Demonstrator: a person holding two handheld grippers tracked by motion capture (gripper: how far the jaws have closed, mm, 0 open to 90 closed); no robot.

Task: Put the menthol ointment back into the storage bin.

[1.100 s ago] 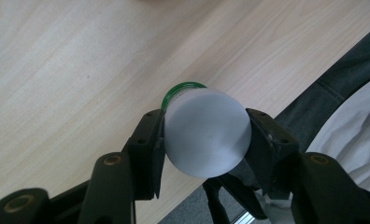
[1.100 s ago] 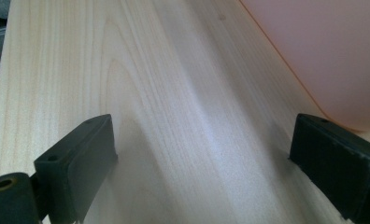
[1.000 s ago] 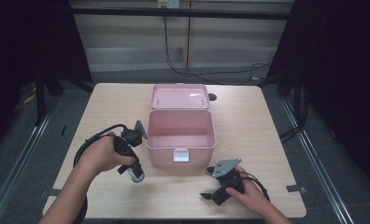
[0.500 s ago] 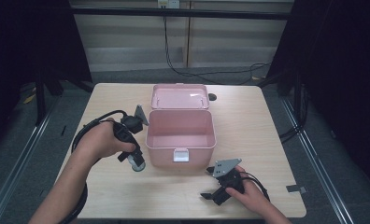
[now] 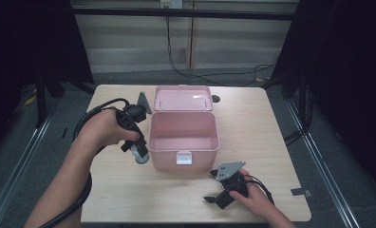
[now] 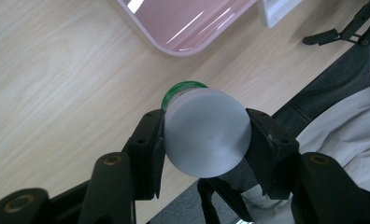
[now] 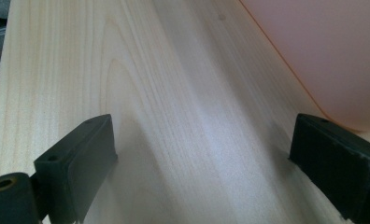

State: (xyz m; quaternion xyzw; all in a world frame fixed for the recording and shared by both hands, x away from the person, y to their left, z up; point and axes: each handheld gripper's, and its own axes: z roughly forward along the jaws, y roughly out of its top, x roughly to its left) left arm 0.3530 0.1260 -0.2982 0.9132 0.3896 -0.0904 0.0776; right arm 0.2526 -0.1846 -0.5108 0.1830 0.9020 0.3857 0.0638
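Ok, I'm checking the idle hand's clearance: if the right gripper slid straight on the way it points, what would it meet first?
Probably nothing soon: between the right gripper's open fingers lies bare light wooden table. The pink plastic box sits off to one side, though depth is unclear.

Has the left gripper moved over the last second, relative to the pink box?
Yes. The left gripper, shut on a bottle, has risen and shifted toward the box's left wall, away from the table's near edge.
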